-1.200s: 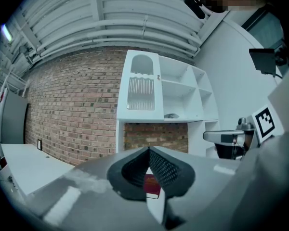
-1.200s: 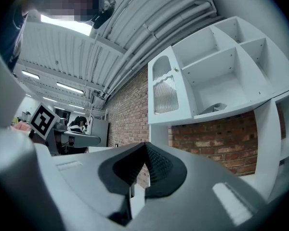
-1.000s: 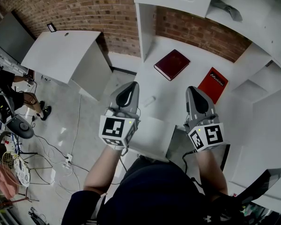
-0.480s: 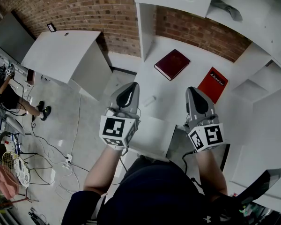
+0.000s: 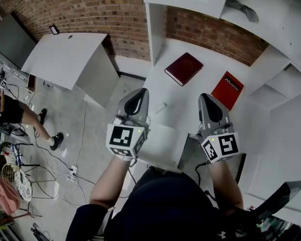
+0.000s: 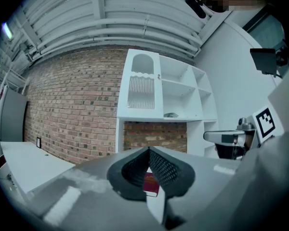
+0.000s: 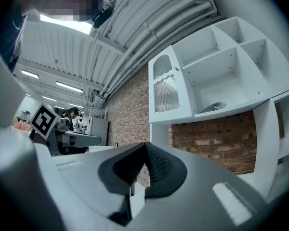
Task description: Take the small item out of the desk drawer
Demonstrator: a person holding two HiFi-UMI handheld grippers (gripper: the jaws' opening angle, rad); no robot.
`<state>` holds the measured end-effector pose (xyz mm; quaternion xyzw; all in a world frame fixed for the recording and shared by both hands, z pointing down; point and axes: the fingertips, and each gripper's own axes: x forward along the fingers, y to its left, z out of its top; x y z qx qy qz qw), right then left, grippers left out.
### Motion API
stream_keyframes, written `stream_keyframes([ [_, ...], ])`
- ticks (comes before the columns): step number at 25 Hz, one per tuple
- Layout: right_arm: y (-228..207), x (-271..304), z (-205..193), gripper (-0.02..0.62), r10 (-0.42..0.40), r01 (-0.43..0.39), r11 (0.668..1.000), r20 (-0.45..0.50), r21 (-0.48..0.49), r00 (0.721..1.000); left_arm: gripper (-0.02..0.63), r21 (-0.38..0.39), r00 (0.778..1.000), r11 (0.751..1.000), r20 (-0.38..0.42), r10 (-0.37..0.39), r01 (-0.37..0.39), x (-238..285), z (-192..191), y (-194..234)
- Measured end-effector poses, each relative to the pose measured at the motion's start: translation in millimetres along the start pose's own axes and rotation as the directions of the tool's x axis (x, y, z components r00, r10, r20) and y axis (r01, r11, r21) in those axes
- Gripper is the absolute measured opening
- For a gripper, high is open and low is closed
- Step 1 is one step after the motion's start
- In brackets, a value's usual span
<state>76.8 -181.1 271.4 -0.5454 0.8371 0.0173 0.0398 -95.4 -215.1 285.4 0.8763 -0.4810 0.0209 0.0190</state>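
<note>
Ahead of the left gripper, just past its tips and a little toward the right gripper, a small white cylinder lies on the white desk top. Both grippers point level over the desk's near edge. In each gripper view the ribbed pads meet at the tips with nothing pinched. The red seen low between the left pads is the dark red book, which lies far beyond them. A bright red book lies beyond the right jaws.

Behind and below both sets of jaws, a white slab juts toward the person. It may be the desk drawer pulled out, but the grippers and the person's body cover too much to be sure.

The scene fits two stages. The cylinder may be the small item, already lying out on the desk top. Or it may be some other thing, with the item down in a drawer I cannot see into.

Either way, I judge that such a small round piece handles badly. It can roll off a glancing pad. A good grip calls for jaws opened only slightly wider than the piece, brought square across its short side and closed gently with the wrist steady.
</note>
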Motion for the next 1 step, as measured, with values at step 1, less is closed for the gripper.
stream_keyframes([
  [1,0.8,-0.3,0.0,0.002,0.001,-0.001,1.0,0.0,0.002,1.0,0.003,-0.002,1.0,1.0,-0.003,-0.001,0.001,-0.4,-1.0,0.0],
])
